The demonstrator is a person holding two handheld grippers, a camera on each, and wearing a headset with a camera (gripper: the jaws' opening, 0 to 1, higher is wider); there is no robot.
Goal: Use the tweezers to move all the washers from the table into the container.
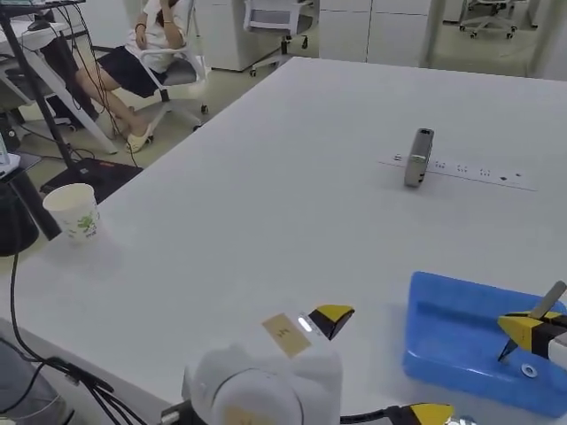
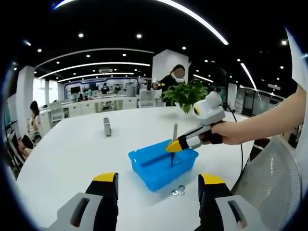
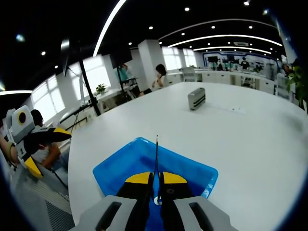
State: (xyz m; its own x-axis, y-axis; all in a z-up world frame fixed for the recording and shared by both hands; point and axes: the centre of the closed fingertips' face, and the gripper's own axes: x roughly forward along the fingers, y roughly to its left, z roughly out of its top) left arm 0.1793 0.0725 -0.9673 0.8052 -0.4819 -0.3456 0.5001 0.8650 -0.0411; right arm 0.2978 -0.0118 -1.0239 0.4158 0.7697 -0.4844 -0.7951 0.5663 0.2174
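Item 1. Left gripper (image 1: 381, 363): white body, yellow-and-black jaws spread wide, holding nothing. It sits on the near side of the container.

Item 2. Washers (image 2: 178, 191): a small cluster of flat metal rings on the table (image 1: 266, 177), just beside the container's corner. One more ring (image 1: 529, 370) lies inside the container. They are probably light, stiff and thin, and likely to skid on the smooth top. It would be best to pinch one across its rim, or to hook a tip through the hole.

Item 3. Tweezers (image 2: 174, 132): slim grey metal, points down over the container.

Item 4. Right gripper (image 3: 155, 180): jaws closed almost together, clamping the tweezers' upper end above the container.

Item 5. Container (image 1: 443, 319): shallow blue plastic tray, rectangular with rounded corners.

Item 6. Power strip (image 1: 461, 168): white and flat, well beyond the container. A grey oblong block (image 1: 419, 158) rests across it.

Item 7. Paper cup (image 1: 75, 212): white with a green print, well apart from the container at the table's far-left edge.
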